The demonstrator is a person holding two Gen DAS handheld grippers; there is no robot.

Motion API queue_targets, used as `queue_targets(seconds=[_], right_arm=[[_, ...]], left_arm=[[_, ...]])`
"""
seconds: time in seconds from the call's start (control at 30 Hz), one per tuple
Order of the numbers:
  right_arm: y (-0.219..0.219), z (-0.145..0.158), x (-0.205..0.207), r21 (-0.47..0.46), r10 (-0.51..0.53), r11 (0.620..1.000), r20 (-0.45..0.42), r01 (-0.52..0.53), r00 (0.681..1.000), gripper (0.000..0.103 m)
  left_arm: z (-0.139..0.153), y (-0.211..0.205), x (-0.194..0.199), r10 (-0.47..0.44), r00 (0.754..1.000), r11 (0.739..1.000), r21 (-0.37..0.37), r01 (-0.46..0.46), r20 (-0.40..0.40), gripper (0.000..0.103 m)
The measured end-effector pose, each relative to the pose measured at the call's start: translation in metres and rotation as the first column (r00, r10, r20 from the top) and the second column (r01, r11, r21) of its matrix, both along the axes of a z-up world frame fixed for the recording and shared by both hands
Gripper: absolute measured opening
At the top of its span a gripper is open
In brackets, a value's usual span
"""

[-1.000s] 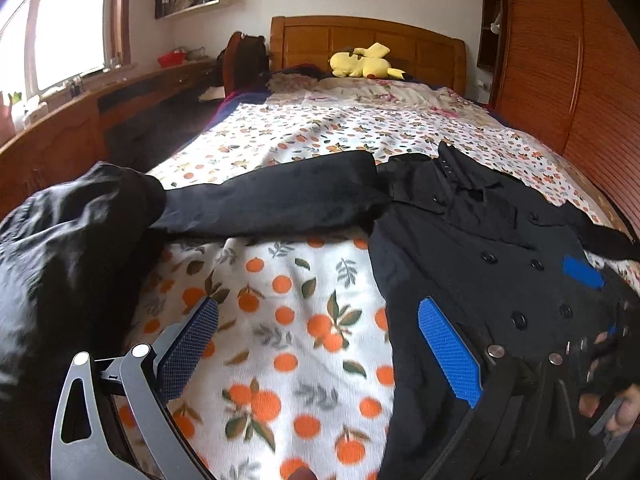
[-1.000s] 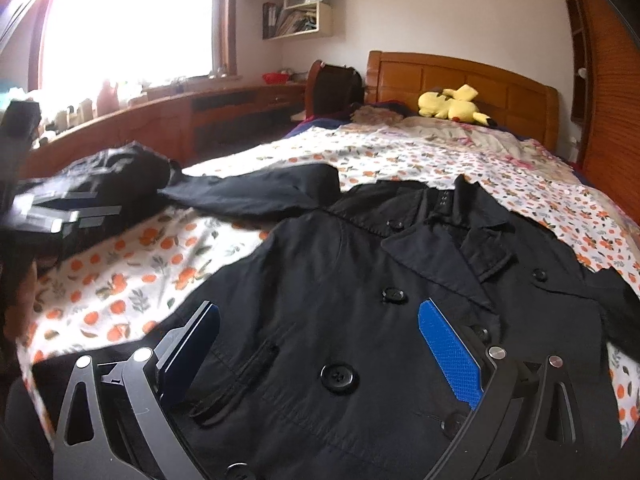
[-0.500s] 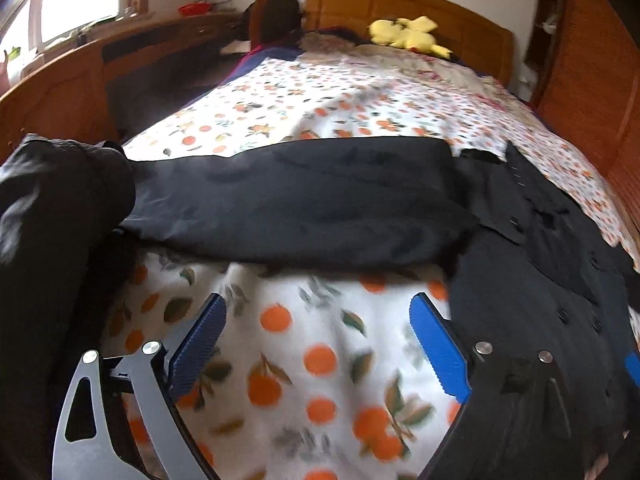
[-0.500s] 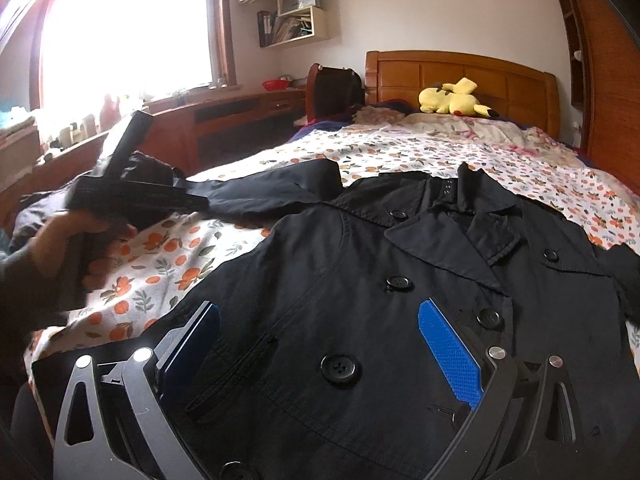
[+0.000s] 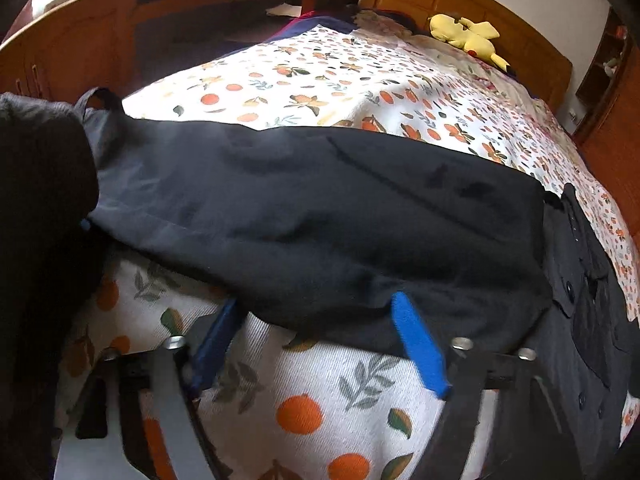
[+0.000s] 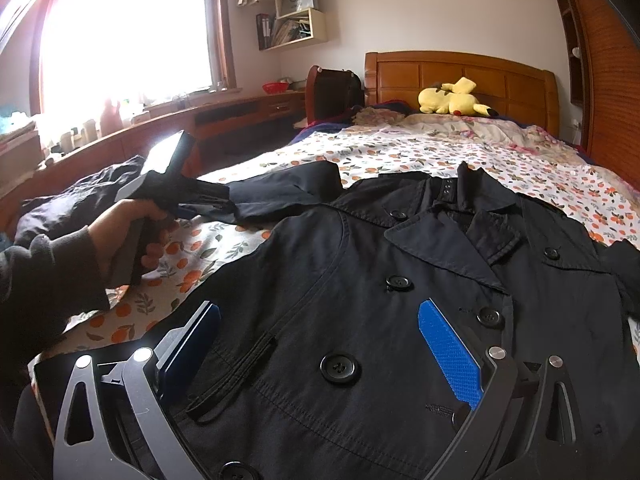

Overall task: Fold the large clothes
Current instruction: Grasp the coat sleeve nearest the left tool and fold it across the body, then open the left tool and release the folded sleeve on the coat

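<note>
Bed point(image 6: 500, 160): orange-print cover, carries everything listed.

Coat point(image 6: 380, 320): black, double-breasted, laid face up across the bed, buttons and collar showing.

Sleeve point(image 5: 320, 216): stretched out flat from the coat toward the bed's edge, its cuff end by a dark heap point(image 5: 36, 200).

Left gripper point(image 5: 316, 320): jaws wide, tips at the sleeve's near hem, closing on nothing.

Right gripper point(image 6: 320, 332): jaws wide, hovering over the coat front, holding nothing.

Risks: jaws closing at the hem may catch the bed cover along with the sleeve, or only the top layer, so the sleeve would twist when carried over. With the coat body unpinned, a pull on the sleeve could drag it askew.

Views: the left wrist alone shows the sleeve's full length and the hem at the tips. The right wrist alone shows the coat front, the left hand point(image 6: 132, 236) on its handle, and the window.
</note>
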State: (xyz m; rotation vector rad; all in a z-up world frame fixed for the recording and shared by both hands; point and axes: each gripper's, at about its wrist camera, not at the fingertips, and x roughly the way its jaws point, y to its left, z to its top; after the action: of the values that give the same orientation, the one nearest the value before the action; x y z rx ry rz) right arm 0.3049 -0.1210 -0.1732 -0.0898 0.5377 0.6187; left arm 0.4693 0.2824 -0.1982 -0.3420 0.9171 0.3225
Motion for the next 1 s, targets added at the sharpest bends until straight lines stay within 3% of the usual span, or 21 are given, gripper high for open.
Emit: queue_targets(seconds=[0.1,0.17,0.27,0.57,0.8,1.0], right_arm=[[-0.001,0.001,-0.002,0.006,-0.003,1.000,0.000,0.003,1.000,0.096],[-0.002,0.002,-0.002,0.010,-0.005,1.000,0.000,0.005,1.000,0.096],[-0.003,0.002,-0.003,0.013,-0.008,1.000,0.001,0.008,1.000,0.096],[-0.024,0.016,-0.018,-0.014,-0.047,0.999,0.020,0.047,0.999,0.096],[-0.060,0.031,-0.028,-0.022,-0.133,0.991,0.029,0.134,0.991,0.096],[-0.081,0.049,-0.031,-0.008,-0.178,0.984,0.062,0.179,0.982,0.096]], left_arm=[[0.004,-0.003,0.004,0.016,1.000,1.000,0.023,-0.015,-0.009,0.046],[0.009,-0.004,0.005,0.034,0.999,0.998,0.050,-0.033,-0.015,0.020],[0.020,-0.010,0.005,0.015,1.000,0.997,0.070,-0.015,0.009,0.002],[0.080,-0.086,0.002,-0.144,0.984,0.976,0.177,0.124,0.105,0.001],[0.121,-0.190,-0.013,-0.358,0.921,0.917,0.248,0.314,0.156,0.001],[0.126,-0.247,-0.046,-0.463,0.871,0.874,0.251,0.417,0.167,0.002]])
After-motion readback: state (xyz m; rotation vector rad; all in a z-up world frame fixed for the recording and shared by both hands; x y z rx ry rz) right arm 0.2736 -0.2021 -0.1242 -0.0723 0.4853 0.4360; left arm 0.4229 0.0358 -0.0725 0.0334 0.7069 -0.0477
